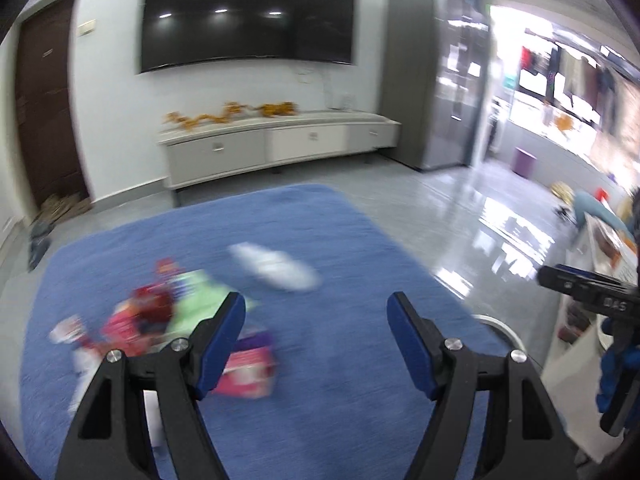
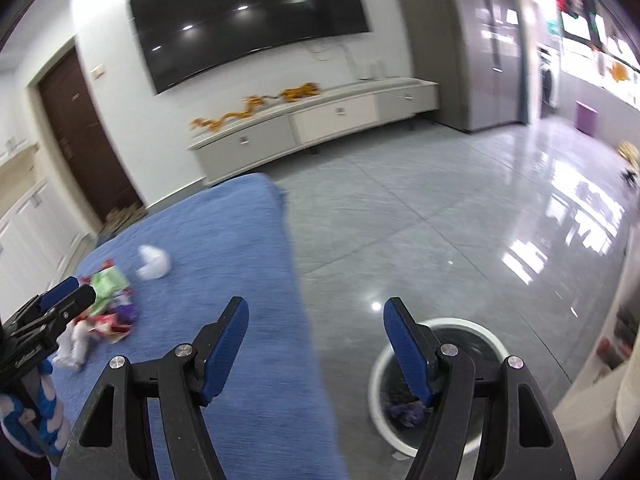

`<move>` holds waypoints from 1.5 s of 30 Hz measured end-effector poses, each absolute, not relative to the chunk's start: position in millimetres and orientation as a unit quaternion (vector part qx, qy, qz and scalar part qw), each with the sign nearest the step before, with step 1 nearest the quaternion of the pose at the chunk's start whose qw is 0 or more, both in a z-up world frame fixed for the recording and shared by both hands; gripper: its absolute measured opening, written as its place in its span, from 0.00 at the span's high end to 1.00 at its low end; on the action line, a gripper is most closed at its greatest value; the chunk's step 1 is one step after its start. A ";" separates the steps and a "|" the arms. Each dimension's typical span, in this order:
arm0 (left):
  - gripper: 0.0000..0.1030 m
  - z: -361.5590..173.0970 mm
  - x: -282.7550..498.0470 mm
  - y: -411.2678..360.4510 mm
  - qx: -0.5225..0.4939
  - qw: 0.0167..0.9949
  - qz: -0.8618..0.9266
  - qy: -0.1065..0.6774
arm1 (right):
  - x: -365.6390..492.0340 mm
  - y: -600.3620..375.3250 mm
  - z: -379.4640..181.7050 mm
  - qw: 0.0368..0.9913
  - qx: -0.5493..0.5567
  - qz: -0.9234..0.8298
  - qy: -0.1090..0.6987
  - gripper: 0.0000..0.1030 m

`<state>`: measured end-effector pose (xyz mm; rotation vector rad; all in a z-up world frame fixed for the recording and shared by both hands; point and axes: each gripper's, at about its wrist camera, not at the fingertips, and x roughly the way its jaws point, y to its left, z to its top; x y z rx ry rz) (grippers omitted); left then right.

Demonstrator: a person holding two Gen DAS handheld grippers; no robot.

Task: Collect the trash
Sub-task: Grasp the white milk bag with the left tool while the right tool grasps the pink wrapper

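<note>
A pile of colourful wrappers (image 1: 152, 312) lies on the blue cloth surface (image 1: 340, 420), blurred, with a pink and purple packet (image 1: 250, 368) beside it. A white crumpled piece (image 1: 276, 266) lies further back. My left gripper (image 1: 316, 304) hangs above the cloth just right of the pile, open and empty. My right gripper (image 2: 316, 308) is open and empty too, over the cloth's right edge. Below its right finger stands a white-rimmed bin (image 2: 376, 364) on the floor, with purple scraps (image 2: 404, 412) inside. The right wrist view also shows the wrappers (image 2: 108, 300), the white piece (image 2: 154, 262) and the left gripper (image 2: 68, 296).
A large dark TV (image 1: 248, 16) hangs over a low white cabinet (image 1: 276, 144). A brown door (image 1: 48, 100) is at the left, a tall grey cupboard (image 1: 436, 80) at the right. Glossy grey tiles (image 2: 460, 220) surround the cloth. A blue-and-white gloved hand (image 2: 44, 408) holds the left gripper.
</note>
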<state>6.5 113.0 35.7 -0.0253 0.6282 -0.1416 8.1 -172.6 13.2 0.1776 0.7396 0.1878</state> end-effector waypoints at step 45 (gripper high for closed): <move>0.76 -40.5 -43.5 270.5 -0.162 0.909 0.049 0.380 | 17.8 90.0 -43.8 0.802 -0.098 0.446 0.386 0.94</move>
